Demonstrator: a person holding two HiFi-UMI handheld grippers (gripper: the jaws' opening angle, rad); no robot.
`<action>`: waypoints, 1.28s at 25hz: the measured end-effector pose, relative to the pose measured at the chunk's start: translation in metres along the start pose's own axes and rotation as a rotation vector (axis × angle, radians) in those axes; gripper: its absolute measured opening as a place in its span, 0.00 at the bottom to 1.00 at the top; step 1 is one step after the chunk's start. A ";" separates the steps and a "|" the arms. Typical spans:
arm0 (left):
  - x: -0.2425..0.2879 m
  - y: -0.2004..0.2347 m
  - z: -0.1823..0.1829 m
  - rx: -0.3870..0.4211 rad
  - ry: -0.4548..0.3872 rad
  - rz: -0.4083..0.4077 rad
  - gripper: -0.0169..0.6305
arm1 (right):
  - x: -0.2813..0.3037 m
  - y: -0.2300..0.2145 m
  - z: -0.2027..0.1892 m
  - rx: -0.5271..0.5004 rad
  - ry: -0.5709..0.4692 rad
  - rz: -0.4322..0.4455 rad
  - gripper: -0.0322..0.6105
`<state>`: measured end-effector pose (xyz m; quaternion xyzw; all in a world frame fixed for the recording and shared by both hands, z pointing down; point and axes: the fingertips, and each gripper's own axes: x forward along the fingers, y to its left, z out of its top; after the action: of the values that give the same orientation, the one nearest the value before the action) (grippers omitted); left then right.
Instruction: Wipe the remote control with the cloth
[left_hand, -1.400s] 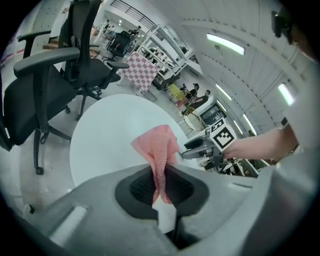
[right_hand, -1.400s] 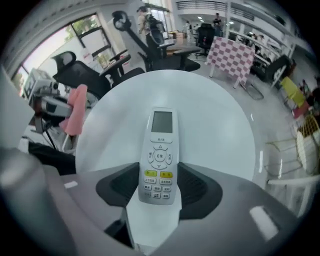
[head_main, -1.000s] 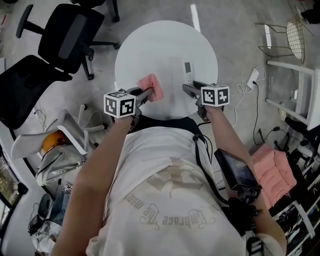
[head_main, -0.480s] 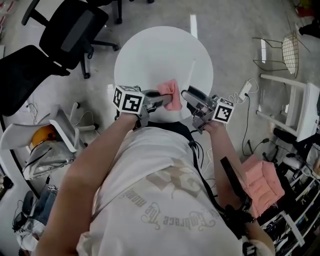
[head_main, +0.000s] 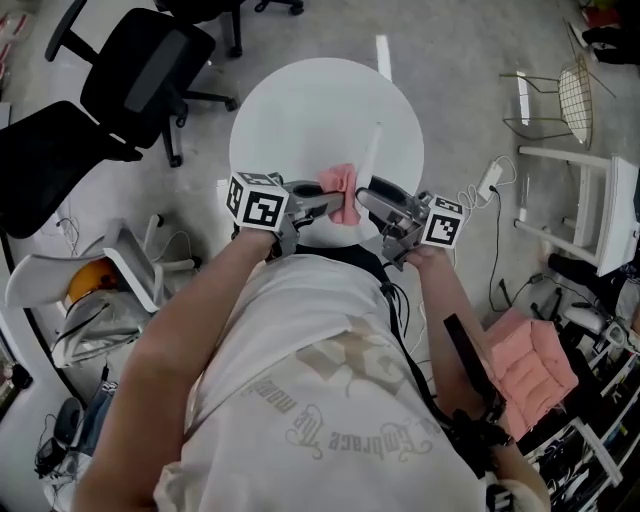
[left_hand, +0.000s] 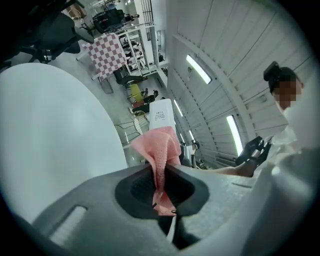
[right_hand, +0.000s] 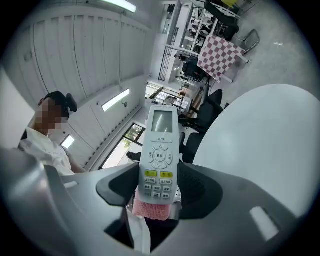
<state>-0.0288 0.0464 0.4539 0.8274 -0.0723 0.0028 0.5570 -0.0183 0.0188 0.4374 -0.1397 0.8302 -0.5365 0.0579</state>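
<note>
The remote control (right_hand: 159, 152) is white, with a small screen above a round pad, 2 yellow-green buttons and rows of grey keys. It is clamped near its lower end between the fingers (right_hand: 202, 192) of the right gripper (right_hand: 158, 187), held off the tabletop (right_hand: 270, 135). The cloth (left_hand: 159, 147) is pink and woven, bunched and pinched in the left gripper (left_hand: 161, 186), with a fold showing against the remote's lower end.

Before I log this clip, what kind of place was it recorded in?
Likely an office or lab workspace: black swivel chairs stand beside a round white table, and a power strip lies on the concrete floor.
</note>
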 end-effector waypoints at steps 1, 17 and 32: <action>0.000 0.000 0.002 0.000 -0.007 -0.001 0.06 | 0.000 0.001 -0.002 -0.003 0.004 -0.001 0.44; 0.014 -0.006 0.016 0.039 -0.009 0.016 0.06 | -0.022 0.001 -0.018 -0.045 0.008 -0.074 0.43; 0.012 -0.001 0.092 0.082 -0.114 0.020 0.06 | -0.023 0.003 -0.053 -0.078 0.162 -0.067 0.43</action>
<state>-0.0238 -0.0392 0.4192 0.8476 -0.1120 -0.0355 0.5174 -0.0099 0.0729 0.4551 -0.1258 0.8472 -0.5151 -0.0327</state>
